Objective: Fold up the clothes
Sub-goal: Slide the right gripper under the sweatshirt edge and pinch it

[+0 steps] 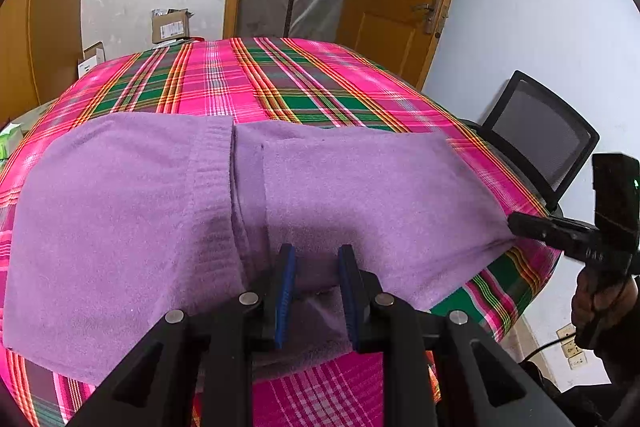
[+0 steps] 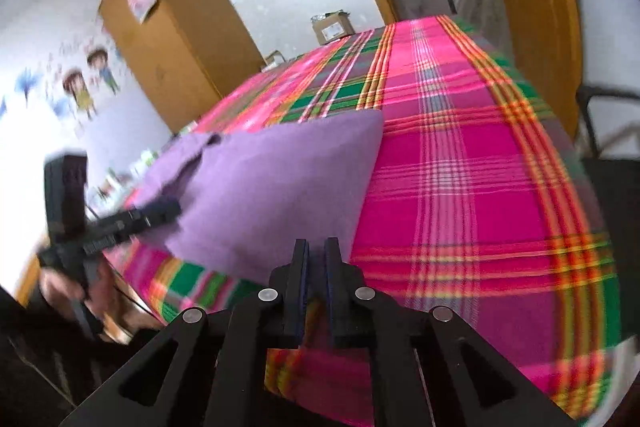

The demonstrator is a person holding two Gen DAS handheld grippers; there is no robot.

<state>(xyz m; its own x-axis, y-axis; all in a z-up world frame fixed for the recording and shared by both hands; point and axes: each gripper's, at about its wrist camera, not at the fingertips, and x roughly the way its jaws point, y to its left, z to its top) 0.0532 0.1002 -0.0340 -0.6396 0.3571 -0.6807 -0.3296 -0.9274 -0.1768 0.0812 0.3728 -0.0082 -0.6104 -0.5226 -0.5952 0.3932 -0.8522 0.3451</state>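
**Purple sweater: position and grip status**

The purple sweater (image 1: 132,211) lies folded on the worktop (image 1: 280,75), which carries a pink-and-green plaid cloth. The left gripper (image 1: 316,259) sits at the near edge of the garment; its jaws stand apart with purple fabric between them, and contact of the pads cannot be confirmed. The right gripper (image 1: 516,221) has its jaws clenched on the sweater's right corner at the worktop edge. A mesh chair (image 1: 540,135) stands beside the worktop.
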